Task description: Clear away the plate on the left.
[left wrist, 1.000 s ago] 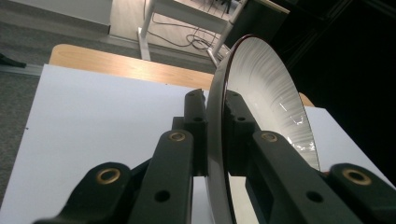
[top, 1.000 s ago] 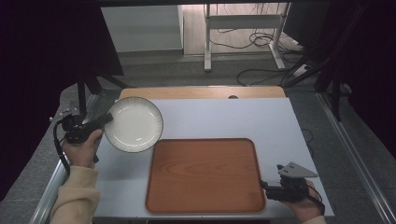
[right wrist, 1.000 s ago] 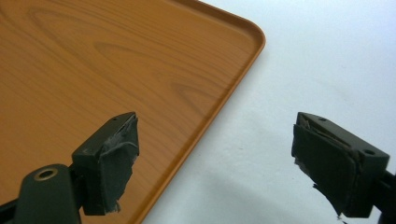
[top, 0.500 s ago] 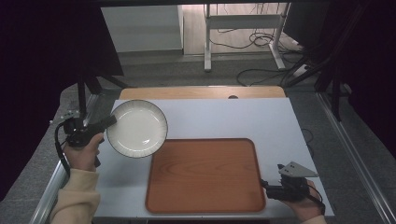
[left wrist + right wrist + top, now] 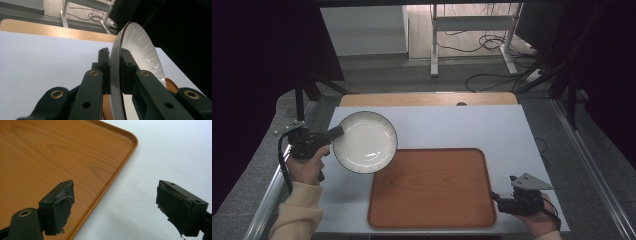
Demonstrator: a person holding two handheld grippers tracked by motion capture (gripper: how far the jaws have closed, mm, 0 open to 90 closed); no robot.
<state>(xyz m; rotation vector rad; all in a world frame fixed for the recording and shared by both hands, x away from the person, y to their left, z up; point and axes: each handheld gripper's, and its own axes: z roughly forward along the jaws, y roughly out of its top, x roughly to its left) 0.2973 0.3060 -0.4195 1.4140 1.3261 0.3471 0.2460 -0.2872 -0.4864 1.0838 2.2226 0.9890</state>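
Plate (image 5: 365,142): round, white, ribbed inside, dark rim; held above tray's (image 5: 432,210) far-left corner. Left gripper (image 5: 333,134) pinches plate's left rim. Right gripper (image 5: 115,206) spread wide, empty, at tray's near-right corner. Plate's underside hidden.

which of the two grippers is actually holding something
The left gripper, shut on the rim of the white round plate; the right gripper stands open over the wooden tray's corner.

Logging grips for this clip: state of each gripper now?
Left gripper: shut on the white plate rim.
Right gripper: open, holding nothing, beside the wooden tray.
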